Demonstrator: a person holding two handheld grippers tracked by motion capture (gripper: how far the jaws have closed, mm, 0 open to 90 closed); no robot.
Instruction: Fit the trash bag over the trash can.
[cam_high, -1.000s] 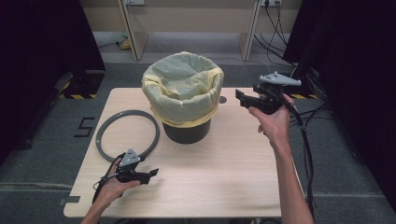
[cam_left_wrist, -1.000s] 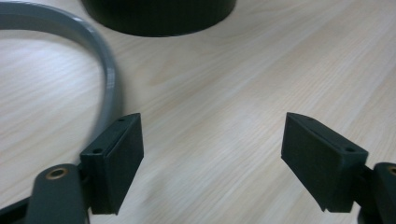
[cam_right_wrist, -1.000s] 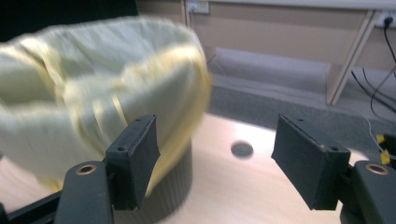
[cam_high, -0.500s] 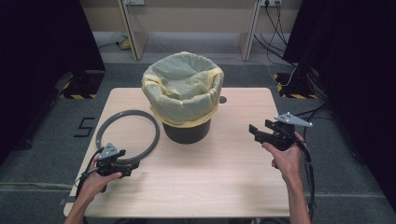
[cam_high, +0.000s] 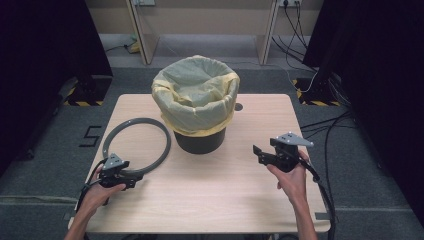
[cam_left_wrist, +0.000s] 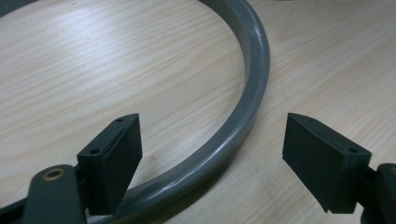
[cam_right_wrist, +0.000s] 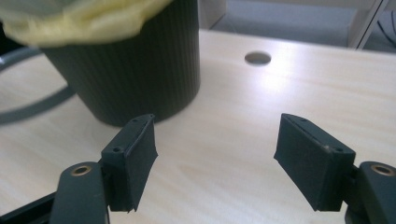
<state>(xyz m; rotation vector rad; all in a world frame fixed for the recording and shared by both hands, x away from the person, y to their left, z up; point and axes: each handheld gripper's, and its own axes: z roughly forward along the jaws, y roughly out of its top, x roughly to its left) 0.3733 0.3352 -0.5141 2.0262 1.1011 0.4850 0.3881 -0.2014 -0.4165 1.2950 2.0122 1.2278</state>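
Near the surface's left edge: grey ring (cam_high: 137, 146), lying flat.
Handling: judged light, rigid, smooth plastic; take the near arc across its band.
Axis: none, a round hoop, its opening facing up.
Left gripper (cam_left_wrist: 210, 154): fingers wide apart, straddling the band, nothing clamped.
Right gripper (cam_right_wrist: 215, 154): fingers spread, empty, facing the lined bin (cam_high: 197, 107).

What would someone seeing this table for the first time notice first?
Most striking is the dark bin at the table's far middle, lined with a billowing pale yellow bag. Left of it a grey ring lies flat, its near arc between the left gripper's open jaws. The right gripper hovers open to the bin's right.
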